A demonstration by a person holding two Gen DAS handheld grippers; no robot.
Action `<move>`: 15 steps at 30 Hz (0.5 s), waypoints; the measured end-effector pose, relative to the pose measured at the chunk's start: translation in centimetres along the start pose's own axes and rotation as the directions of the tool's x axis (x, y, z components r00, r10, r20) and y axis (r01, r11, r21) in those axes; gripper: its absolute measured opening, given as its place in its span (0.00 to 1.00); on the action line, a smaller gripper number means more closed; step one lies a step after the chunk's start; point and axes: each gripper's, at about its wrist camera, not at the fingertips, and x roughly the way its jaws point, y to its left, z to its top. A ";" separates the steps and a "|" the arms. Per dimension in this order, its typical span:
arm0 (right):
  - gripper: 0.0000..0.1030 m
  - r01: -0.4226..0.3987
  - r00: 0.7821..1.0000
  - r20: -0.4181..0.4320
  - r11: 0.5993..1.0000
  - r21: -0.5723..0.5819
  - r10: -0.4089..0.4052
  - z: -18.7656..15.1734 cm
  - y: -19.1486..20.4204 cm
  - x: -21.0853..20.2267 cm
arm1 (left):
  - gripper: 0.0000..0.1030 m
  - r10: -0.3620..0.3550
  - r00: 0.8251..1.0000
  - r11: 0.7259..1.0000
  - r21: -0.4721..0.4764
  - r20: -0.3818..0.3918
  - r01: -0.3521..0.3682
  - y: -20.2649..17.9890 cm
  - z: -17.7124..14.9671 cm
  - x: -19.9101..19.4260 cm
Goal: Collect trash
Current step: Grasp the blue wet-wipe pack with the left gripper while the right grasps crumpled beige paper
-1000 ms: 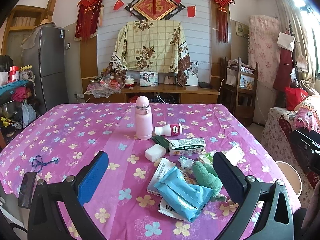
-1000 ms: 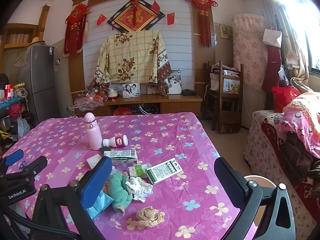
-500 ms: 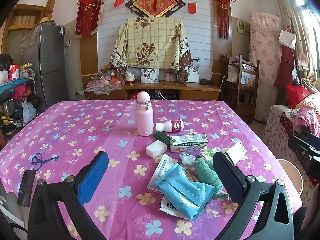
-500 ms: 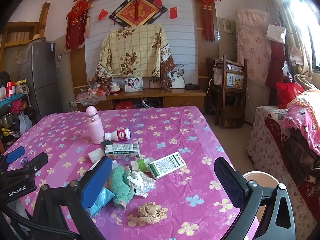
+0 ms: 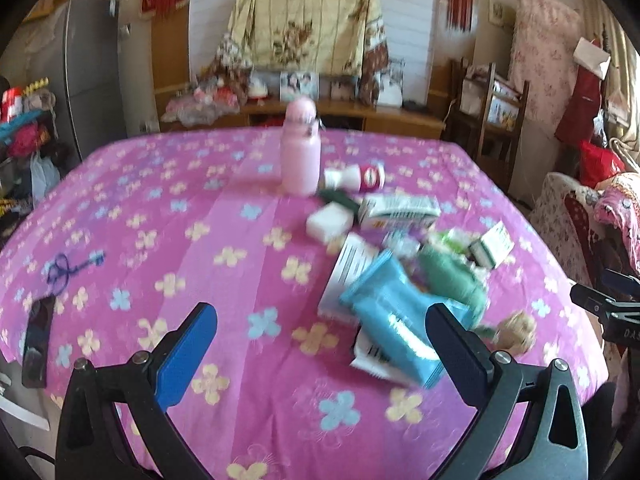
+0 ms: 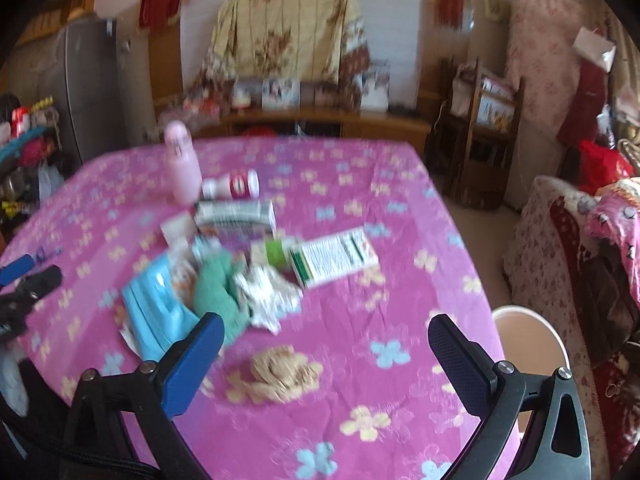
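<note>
Hovering above pink flowered tabletop [image 6: 360,168]: right gripper [image 6: 320,354], jaws spread, empty. Crumpled beige paper wad [image 6: 280,370] lies directly ahead, just below jaw gap, nearer right gripper. Left gripper [image 5: 320,344] likewise released, empty; blue plastic pouch [image 5: 394,320] ahead-right, long axis diagonal.

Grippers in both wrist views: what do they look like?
Left gripper and right gripper match: black Y-shaped frames with silver bolts and triangular cut-outs, each with one blue finger pad and one dark textured pad. No sleeves or cables visible.
</note>
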 end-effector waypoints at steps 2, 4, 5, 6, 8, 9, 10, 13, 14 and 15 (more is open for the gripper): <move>1.00 -0.026 0.998 -0.054 1.000 0.005 0.026 -0.5 -0.2 1.2 | 1.00 -0.019 0.999 1.000 0.002 -0.040 0.019 0.4 -0.4 0.9; 1.00 -0.042 0.994 -0.099 0.999 -0.010 0.041 -1.2 -0.1 2.6 | 1.00 -0.038 0.997 0.999 0.001 -0.064 0.038 0.5 -0.5 1.7; 1.00 -0.055 0.991 -0.126 0.998 -0.018 0.053 -1.5 -0.1 3.2 | 1.00 -0.048 0.996 0.999 0.001 -0.078 0.048 0.3 -0.5 2.1; 1.00 -0.078 0.986 -0.152 0.997 -0.022 0.073 -1.8 -0.1 3.9 | 1.00 -0.058 0.994 0.998 -0.001 -0.090 0.058 0.2 -0.4 2.5; 1.00 -0.131 0.975 -0.184 0.991 -0.001 0.128 -2.4 -0.2 5.0 | 1.00 -0.089 0.990 0.996 -0.013 -0.113 0.088 -0.4 -0.3 3.5; 1.00 -0.159 0.970 -0.186 0.987 0.013 0.158 -2.7 -0.3 5.3 | 1.00 -0.100 0.988 0.995 -0.019 -0.121 0.098 -0.7 -0.2 4.0; 1.00 -0.174 0.968 -0.183 0.985 0.019 0.175 -2.9 -0.2 5.7 | 1.00 -0.115 0.984 0.993 -0.027 -0.135 0.113 -1.2 -0.2 4.7; 1.00 -0.170 0.964 -0.204 0.985 0.009 0.169 -3.5 0.3 7.0 | 1.00 -0.121 0.979 0.993 -0.012 -0.162 0.120 -2.7 -0.2 6.3; 1.00 -0.170 0.963 -0.212 0.985 0.008 0.168 -3.6 0.5 7.5 | 1.00 -0.107 0.981 0.994 -0.001 -0.165 0.109 -3.2 -0.1 6.8; 1.00 -0.171 0.961 -0.218 0.985 0.010 0.169 -3.6 0.5 7.9 | 1.00 -0.096 0.981 0.995 0.006 -0.170 0.098 -3.6 -0.1 7.2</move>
